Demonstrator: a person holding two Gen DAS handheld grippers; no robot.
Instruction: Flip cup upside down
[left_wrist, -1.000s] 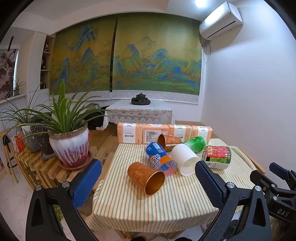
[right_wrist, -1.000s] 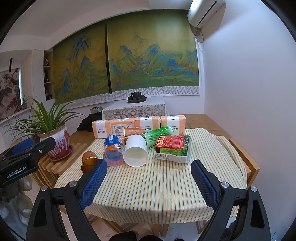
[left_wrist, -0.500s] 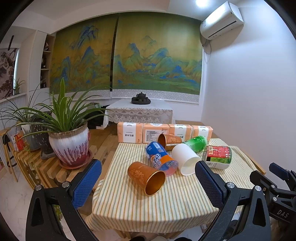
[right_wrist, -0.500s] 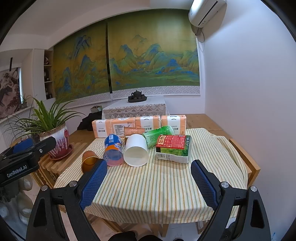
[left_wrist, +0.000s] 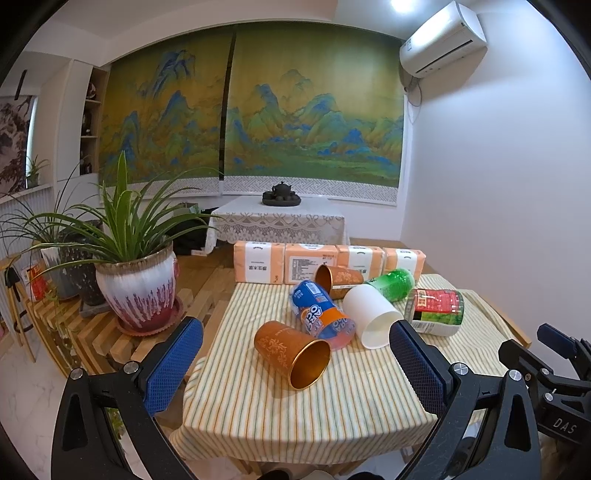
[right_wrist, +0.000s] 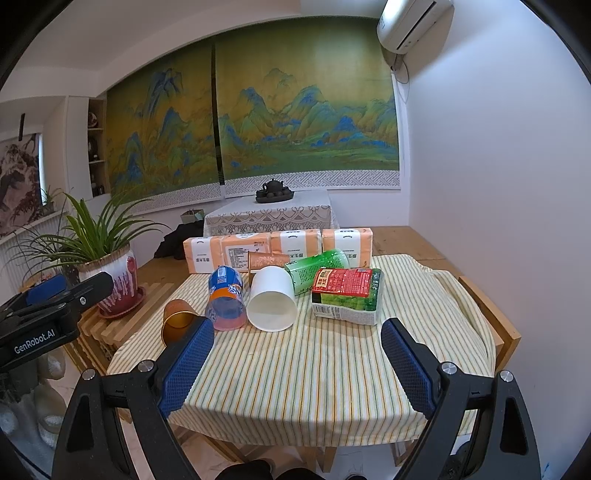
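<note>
Several cups lie on their sides on the striped tablecloth (left_wrist: 280, 413). A gold-orange cup (left_wrist: 291, 352) (right_wrist: 177, 320) lies nearest the left, its mouth toward me. A white paper cup (left_wrist: 371, 315) (right_wrist: 271, 299) lies in the middle, and a second gold cup (left_wrist: 338, 278) (right_wrist: 264, 260) lies at the back. My left gripper (left_wrist: 295, 373) hovers open in front of the table's near edge, holding nothing. My right gripper (right_wrist: 295, 369) is likewise open and holds nothing, short of the white cup.
A blue-orange plastic bottle (left_wrist: 319, 314), a green bottle (left_wrist: 391, 282) and a red-green package (right_wrist: 345, 291) lie among the cups. Orange tissue packs (left_wrist: 325, 260) line the back edge. A potted plant (left_wrist: 136, 284) stands left of the table; a white wall is at the right.
</note>
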